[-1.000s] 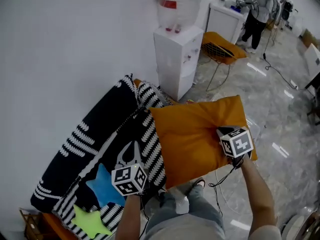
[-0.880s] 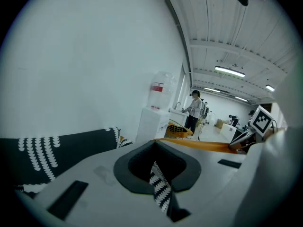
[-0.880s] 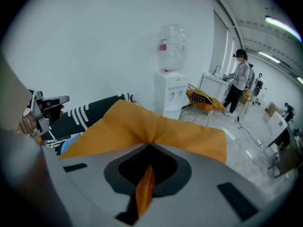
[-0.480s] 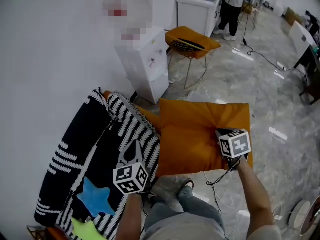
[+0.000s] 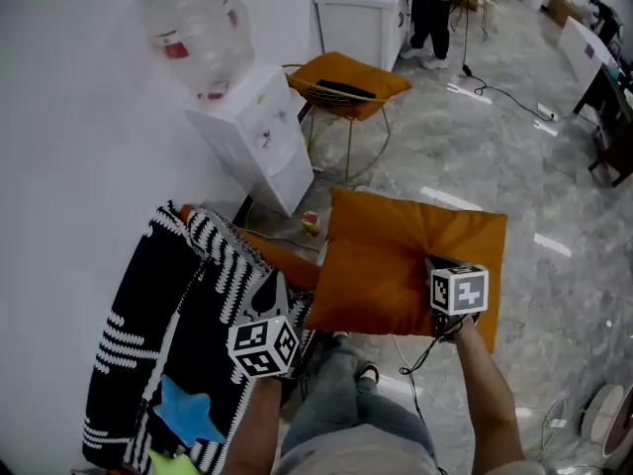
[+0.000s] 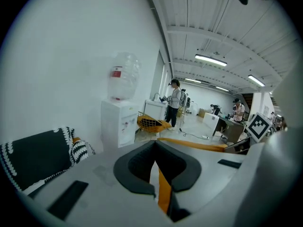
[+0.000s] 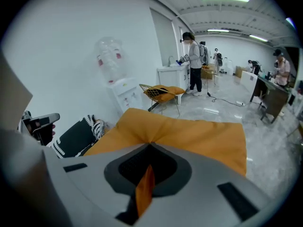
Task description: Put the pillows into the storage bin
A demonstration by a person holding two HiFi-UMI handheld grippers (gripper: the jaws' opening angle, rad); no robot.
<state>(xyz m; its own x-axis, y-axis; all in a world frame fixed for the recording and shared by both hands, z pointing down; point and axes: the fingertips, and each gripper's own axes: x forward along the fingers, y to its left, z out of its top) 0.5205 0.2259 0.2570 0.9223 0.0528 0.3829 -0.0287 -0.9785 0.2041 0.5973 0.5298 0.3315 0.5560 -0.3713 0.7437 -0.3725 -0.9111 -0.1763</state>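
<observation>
An orange pillow (image 5: pixel 396 260) hangs in the air above the floor, held flat between both grippers. My right gripper (image 5: pixel 441 268) is shut on its near right part, and orange cloth shows pinched between the jaws (image 7: pixel 147 174). My left gripper (image 5: pixel 273 301) is shut on the pillow's left edge, with a strip of orange cloth (image 6: pixel 163 188) between its jaws. A black-and-white patterned pillow (image 5: pixel 168 334) with a blue star lies at the left against the wall. No storage bin is in view.
A white water dispenser (image 5: pixel 247 132) stands by the wall ahead. Behind it are a wire chair with an orange cushion (image 5: pixel 341 82), a white cabinet (image 5: pixel 371 13) and a standing person (image 5: pixel 430 8). A small ball (image 5: pixel 311 223) and cables (image 5: pixel 415 359) lie on the marble floor.
The orange pillow has come away from the patterned pillow and swung right, out over the floor. Both grippers stay shut on it. The head view has turned right.
</observation>
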